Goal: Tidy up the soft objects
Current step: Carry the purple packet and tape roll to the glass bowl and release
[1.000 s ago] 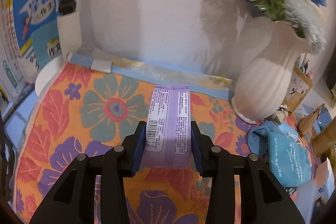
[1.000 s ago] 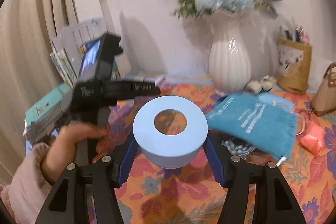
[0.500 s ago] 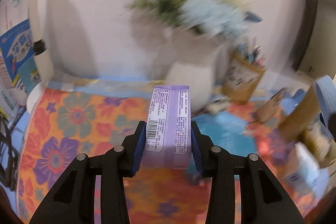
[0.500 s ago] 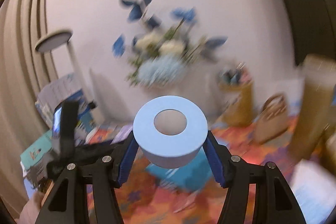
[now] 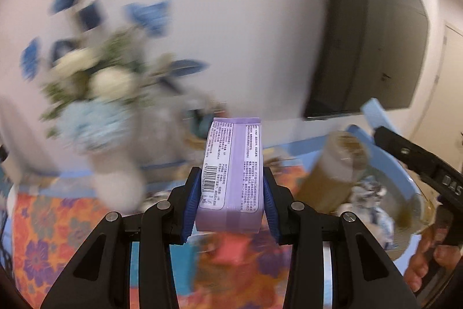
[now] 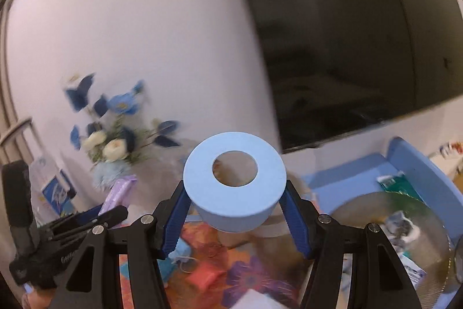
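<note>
A purple packet (image 5: 233,173) with printed labels is pinched upright between the blue-padded jaws of the left gripper (image 5: 231,201), its sides pressed by both pads, and it is carried clear above the flower-patterned bench (image 5: 43,236). A pale blue roll (image 6: 235,181) with a round hole through its middle is clamped between the jaws of the right gripper (image 6: 235,222), likewise held in the air with nothing beneath it in contact. Both soft things are therefore judged to be lifted and in transit rather than put away. To the right a blue bin (image 6: 419,164) is seen, with a clear rounded container (image 6: 385,219) in or before it that already holds some blue-and-white soft items (image 6: 400,222); this is taken to be the likely place of storage, though that cannot be settled from the views, which are much blurred. The packet and the roll are not yet set down in it. Left on the bench below are a coral pouch (image 6: 205,275) and a small blue piece (image 6: 181,249), so more sorting is judged to remain. A vase of blue and white flowers (image 6: 115,144) stands against the wall, well apart from the bin. The left gripper is also seen in the right wrist view, low at the left, with the purple packet in it.
</note>
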A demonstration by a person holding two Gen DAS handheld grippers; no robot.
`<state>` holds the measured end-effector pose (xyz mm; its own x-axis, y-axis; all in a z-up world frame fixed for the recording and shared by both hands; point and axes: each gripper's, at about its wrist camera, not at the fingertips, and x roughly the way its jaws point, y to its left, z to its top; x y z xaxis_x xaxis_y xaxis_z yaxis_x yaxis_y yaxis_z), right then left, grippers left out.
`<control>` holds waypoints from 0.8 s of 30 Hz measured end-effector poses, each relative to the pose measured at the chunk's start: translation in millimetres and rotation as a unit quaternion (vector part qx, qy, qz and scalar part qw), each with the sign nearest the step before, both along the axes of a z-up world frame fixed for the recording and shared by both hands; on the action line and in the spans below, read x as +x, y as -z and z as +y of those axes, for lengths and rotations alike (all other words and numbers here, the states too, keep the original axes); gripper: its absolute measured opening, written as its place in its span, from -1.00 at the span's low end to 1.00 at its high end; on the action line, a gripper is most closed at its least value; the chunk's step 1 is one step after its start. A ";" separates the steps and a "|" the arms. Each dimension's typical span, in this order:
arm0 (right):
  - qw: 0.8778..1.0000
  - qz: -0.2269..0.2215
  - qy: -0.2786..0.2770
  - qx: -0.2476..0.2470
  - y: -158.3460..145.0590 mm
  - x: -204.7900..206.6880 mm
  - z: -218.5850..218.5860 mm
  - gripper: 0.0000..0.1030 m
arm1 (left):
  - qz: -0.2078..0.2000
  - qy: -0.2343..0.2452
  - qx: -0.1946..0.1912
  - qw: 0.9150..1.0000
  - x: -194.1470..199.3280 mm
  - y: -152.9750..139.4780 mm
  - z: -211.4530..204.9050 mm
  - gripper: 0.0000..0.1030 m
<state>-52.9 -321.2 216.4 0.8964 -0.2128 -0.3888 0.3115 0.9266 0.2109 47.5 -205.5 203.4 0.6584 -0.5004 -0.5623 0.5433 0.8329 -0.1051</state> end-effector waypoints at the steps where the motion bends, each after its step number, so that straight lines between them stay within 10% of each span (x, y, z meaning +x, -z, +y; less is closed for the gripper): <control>1: 1.000 -0.001 0.004 0.005 -1.0 -3.0 -6.4 0.19 | -0.001 0.011 -0.001 1.000 -4.4 -1.4 -9.0 -0.28; 24: 0.990 0.063 0.121 0.048 35.7 -82.4 -145.7 0.19 | -0.010 0.176 0.014 0.984 -71.8 24.7 -166.2 -0.27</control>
<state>-135.3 -466.9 180.7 0.7672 -0.3719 -0.5226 0.5509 0.7994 0.2399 -24.3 -371.7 178.8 0.4572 -0.6844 -0.5680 0.8008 0.5946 -0.0718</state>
